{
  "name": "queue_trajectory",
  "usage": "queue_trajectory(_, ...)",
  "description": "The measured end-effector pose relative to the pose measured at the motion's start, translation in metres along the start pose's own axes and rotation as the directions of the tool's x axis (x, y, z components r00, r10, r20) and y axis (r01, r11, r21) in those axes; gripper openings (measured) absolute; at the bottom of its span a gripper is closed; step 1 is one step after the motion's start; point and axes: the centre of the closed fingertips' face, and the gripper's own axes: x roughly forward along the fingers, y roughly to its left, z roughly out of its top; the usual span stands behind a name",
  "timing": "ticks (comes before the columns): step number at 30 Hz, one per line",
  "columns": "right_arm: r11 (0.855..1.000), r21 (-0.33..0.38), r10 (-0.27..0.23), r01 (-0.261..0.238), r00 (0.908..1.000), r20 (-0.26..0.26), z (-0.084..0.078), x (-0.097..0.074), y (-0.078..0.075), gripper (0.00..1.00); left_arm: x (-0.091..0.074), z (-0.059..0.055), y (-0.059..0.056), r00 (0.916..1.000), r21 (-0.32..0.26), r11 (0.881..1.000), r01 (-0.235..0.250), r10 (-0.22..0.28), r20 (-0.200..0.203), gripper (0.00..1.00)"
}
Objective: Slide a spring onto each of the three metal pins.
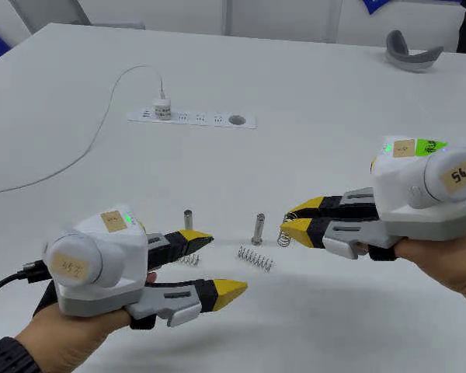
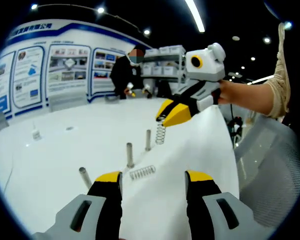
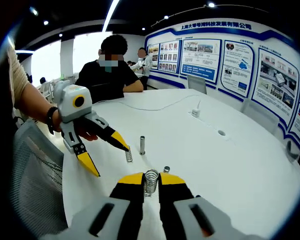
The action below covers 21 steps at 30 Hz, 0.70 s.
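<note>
We see only the upper coils of the held spring (image 3: pixel 150 182) in the right claw (image 3: pixel 151 178); the rest sinks between its jaws. Behind it, just the tip of a pin (image 3: pixel 166 169) peeks out. In the head view, the upper jaw of the left claw (image 1: pixel 227 263) covers part of a second spring (image 1: pixel 189 259).

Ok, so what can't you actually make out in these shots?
- Head view: one loose spring, partly covered by the upper jaw of the left claw.
- Right gripper view: the near pin, mostly behind the right claw and its held spring.
- Left gripper view: wall poster text, too small.
</note>
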Motion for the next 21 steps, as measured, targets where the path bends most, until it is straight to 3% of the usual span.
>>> queue_trajectory(7, 1.0, 0.007, -0.019, 0.019, 0.9998, 0.002, -0.001, -0.005, -0.007, 0.12, -0.012, -0.004, 0.007, 0.9997, -0.007, 1.0, -0.025, 0.025, -0.004, 0.54)
queue_trajectory(21, 0.997, 0.027, -0.075, 0.075, 0.997, 0.016, -0.001, -0.018, -0.03, 0.12, -0.033, -0.009, 0.033, 0.9939, -0.021, 0.994, -0.11, 0.109, -0.013, 0.58)
